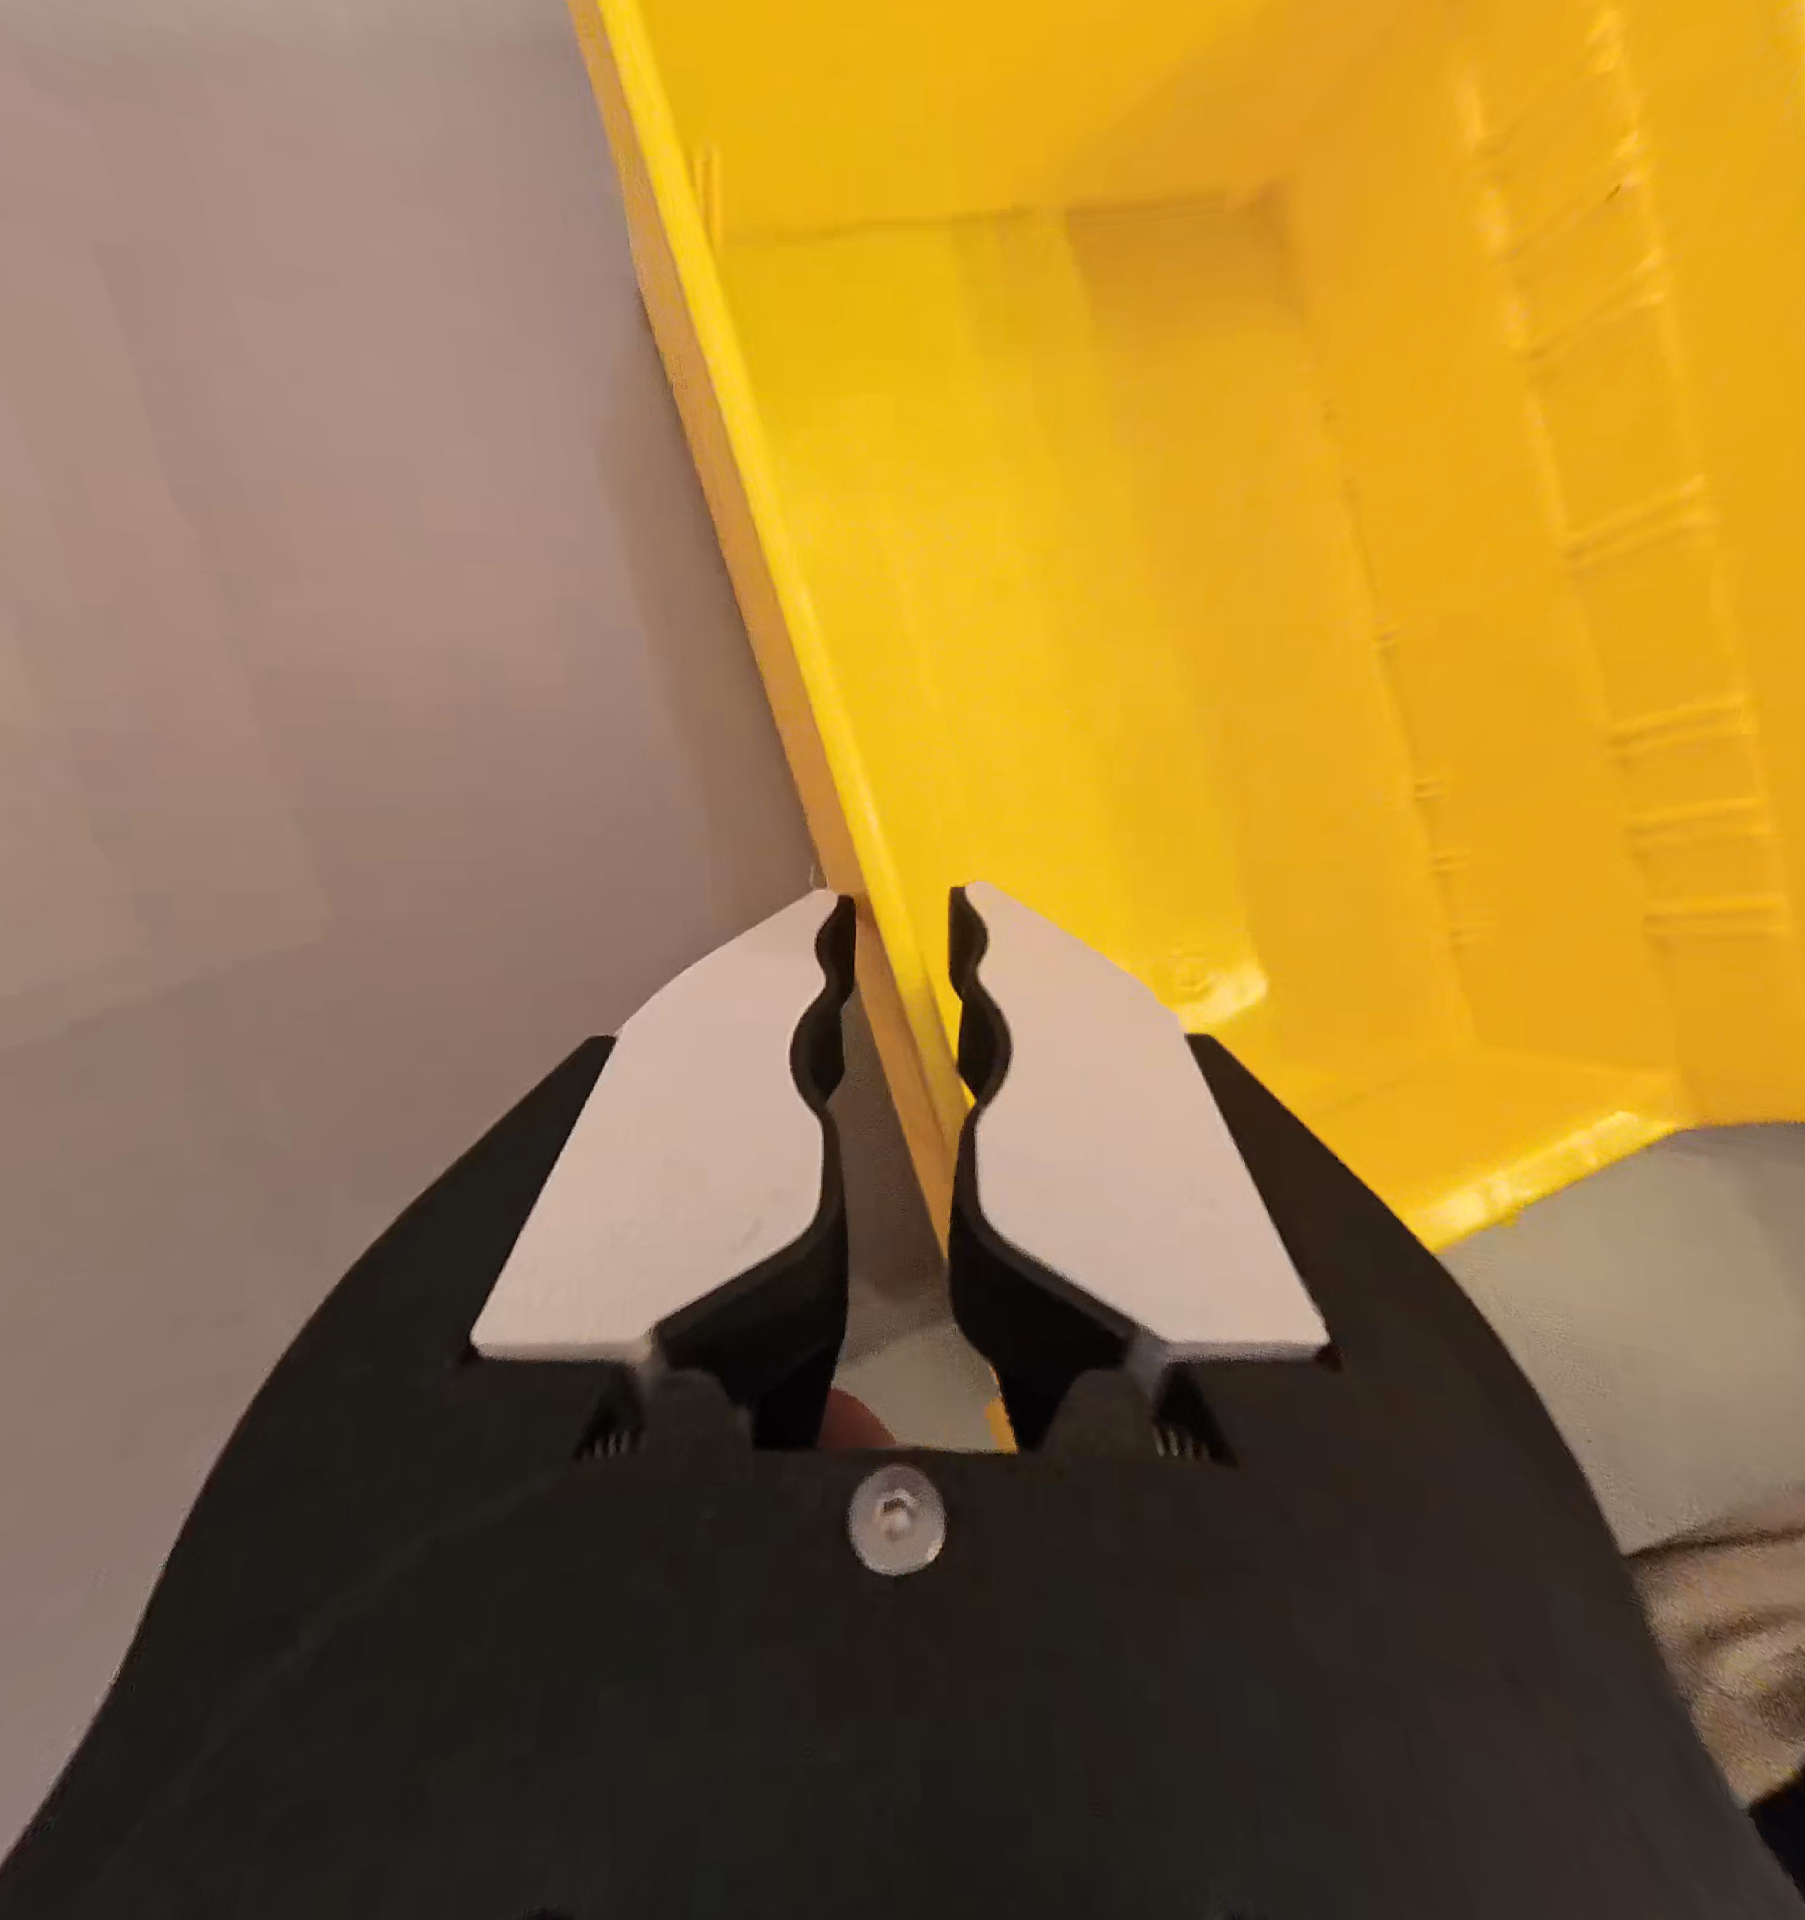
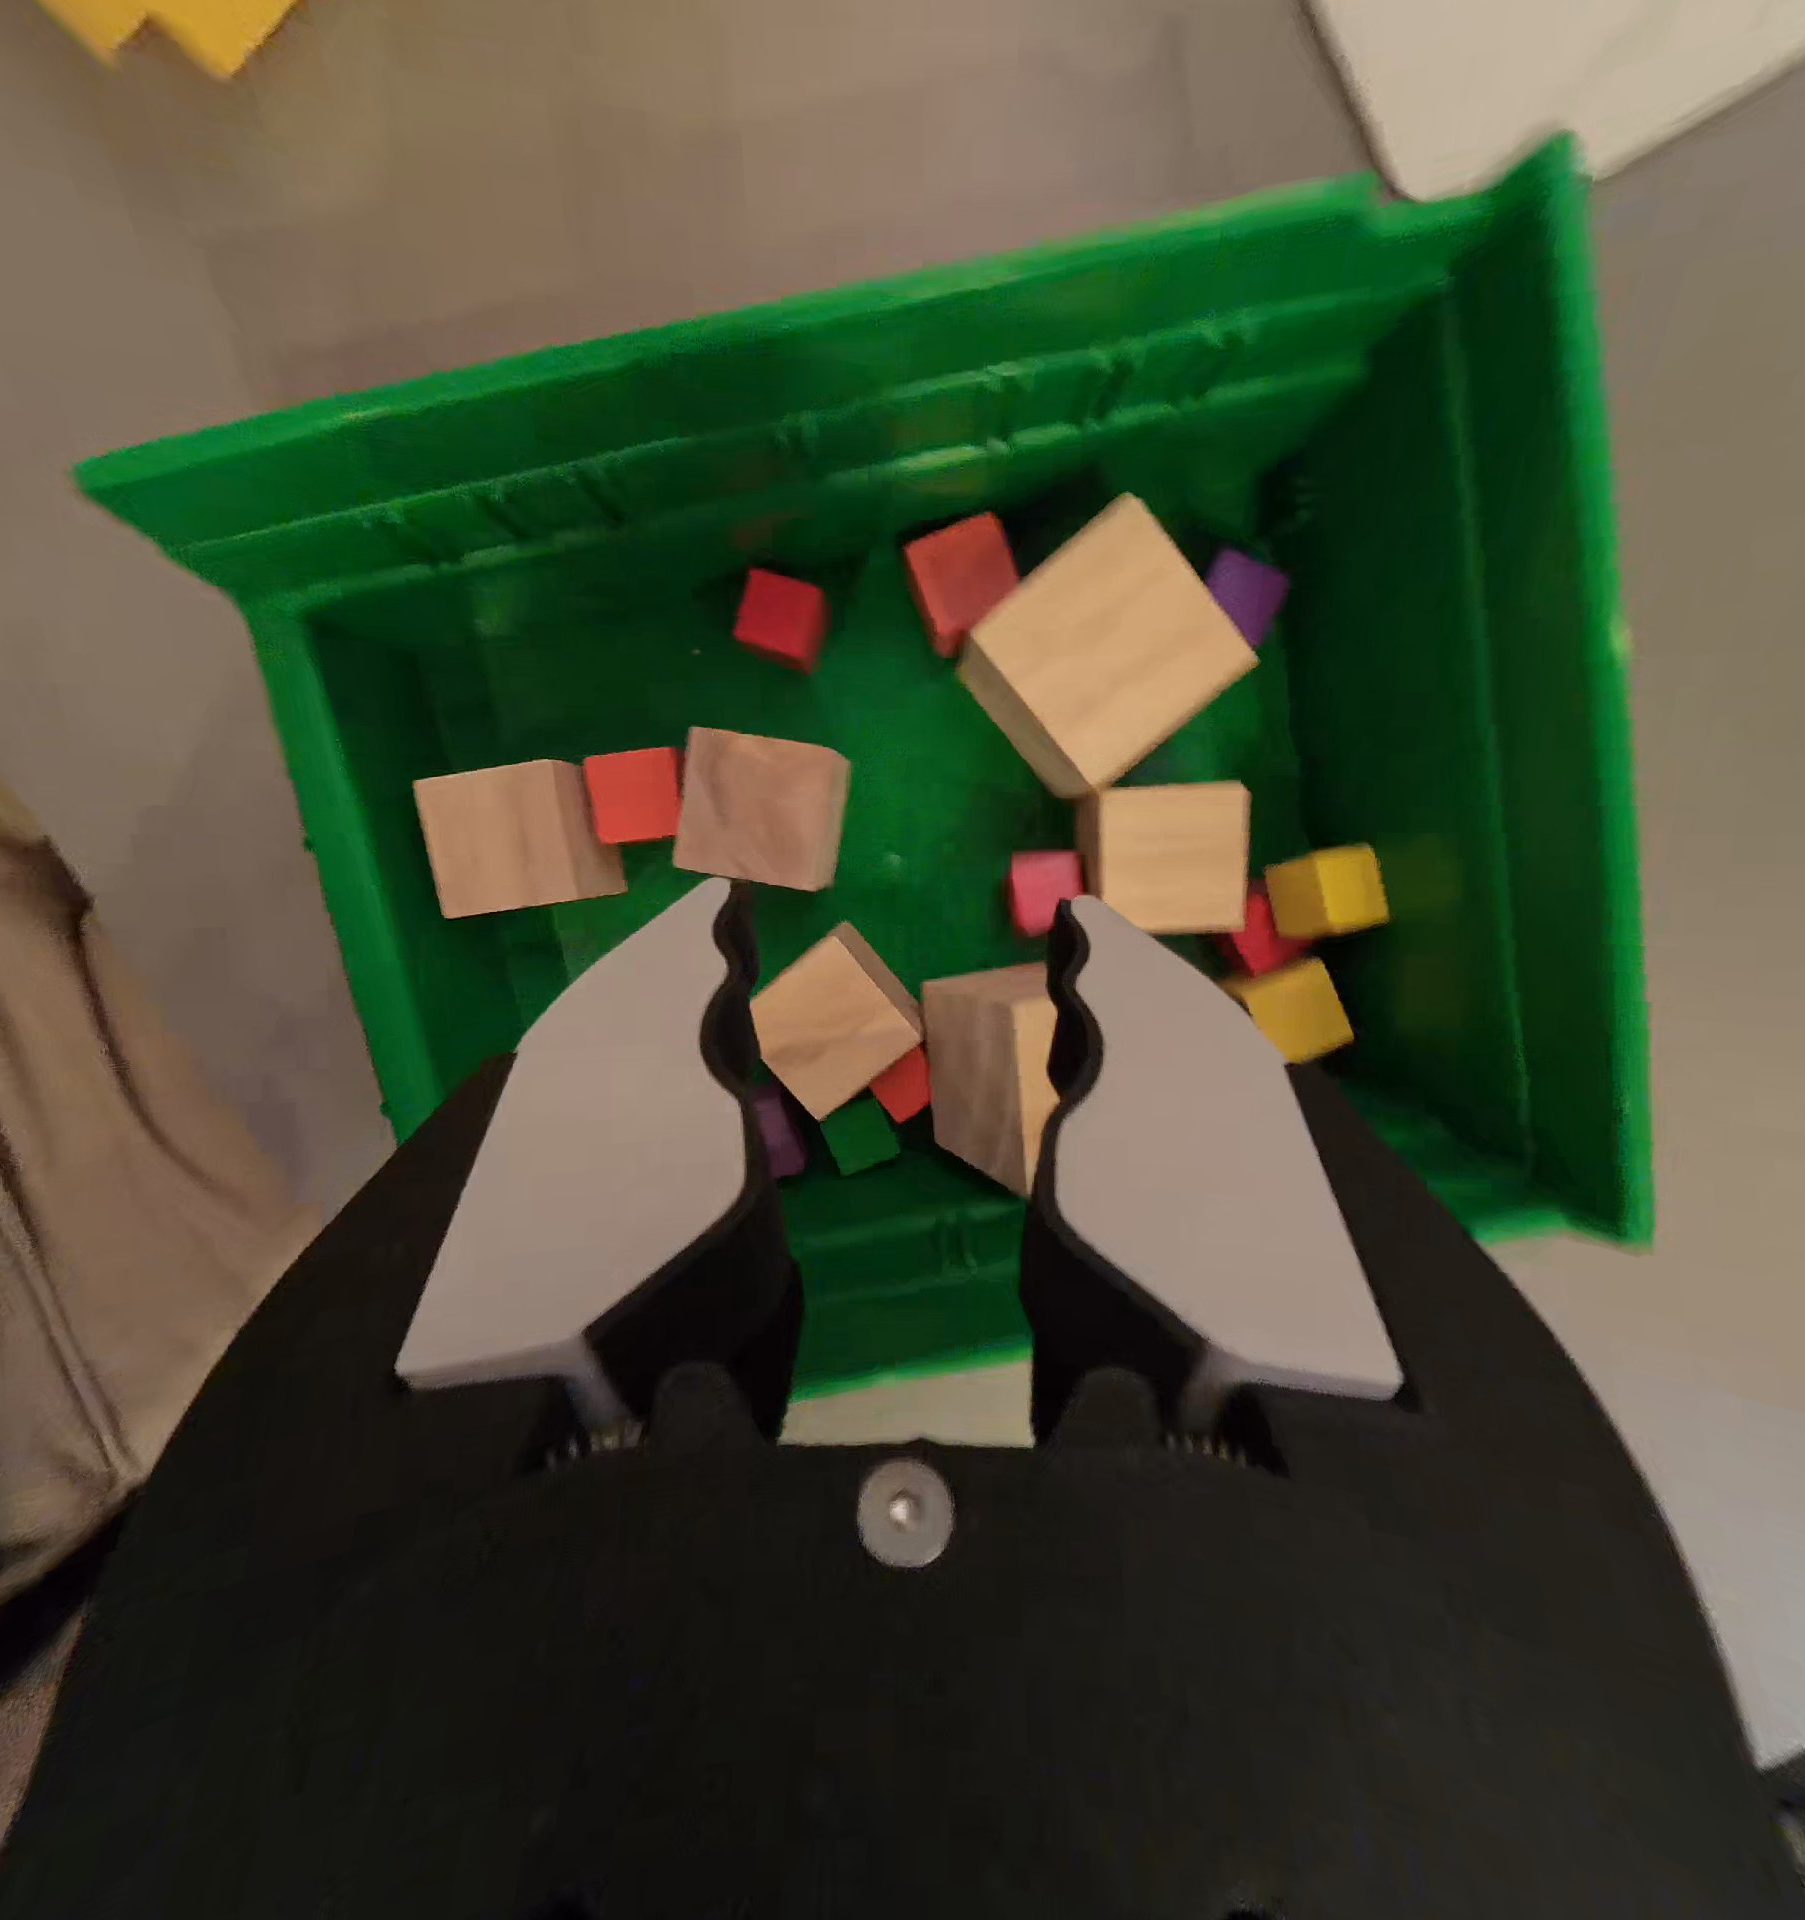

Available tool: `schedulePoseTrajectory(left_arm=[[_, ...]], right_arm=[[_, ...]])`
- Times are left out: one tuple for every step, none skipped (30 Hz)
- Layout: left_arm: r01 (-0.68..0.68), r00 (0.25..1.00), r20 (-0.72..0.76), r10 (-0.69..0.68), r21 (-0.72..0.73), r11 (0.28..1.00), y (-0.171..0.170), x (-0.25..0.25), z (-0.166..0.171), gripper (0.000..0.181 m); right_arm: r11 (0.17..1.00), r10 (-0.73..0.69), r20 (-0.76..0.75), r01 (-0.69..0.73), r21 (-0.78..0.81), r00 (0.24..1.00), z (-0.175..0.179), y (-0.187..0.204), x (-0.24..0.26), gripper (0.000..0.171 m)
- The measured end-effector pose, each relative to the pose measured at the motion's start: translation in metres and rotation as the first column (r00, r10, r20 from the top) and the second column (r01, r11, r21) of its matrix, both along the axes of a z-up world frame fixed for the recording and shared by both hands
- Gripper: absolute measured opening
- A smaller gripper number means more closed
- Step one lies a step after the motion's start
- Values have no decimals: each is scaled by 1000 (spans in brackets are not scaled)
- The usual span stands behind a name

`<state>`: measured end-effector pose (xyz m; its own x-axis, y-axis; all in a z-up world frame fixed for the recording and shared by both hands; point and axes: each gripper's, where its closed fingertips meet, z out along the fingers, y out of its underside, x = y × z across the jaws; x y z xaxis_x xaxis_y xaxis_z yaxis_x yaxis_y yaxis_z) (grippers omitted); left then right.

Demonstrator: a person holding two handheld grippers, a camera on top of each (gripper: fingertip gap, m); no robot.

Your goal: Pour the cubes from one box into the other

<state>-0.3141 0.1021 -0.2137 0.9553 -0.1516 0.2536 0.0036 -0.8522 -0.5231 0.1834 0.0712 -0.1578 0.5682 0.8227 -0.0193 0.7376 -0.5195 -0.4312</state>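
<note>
The left gripper (image 1: 900, 904) is clamping the side wall of the yellow box (image 1: 1137, 644), one finger lying outside the wall and the other inside. The box is showing a bare interior with no cubes, and is stretching up and to the right from the fingers, over a beige surface (image 1: 254, 520).

The right gripper (image 2: 896, 904) is hanging with its jaws apart and gripping nothing, above the near part of the green box (image 2: 669, 416). The cubes (image 2: 1106, 644) are lying scattered inside the green box: large plain wooden ones and small red, yellow, purple and green ones. A corner of the yellow box is showing at the top left, well apart from the green box
</note>
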Motion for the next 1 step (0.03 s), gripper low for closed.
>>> schedulePoseTrajectory(left_arm=[[13, 1000, 23, -14, 10, 1000, 0, 7, 3, 19]], right_arm=[[998, -63, -5, 63, 11, 998, 1, 0, 12, 49]])
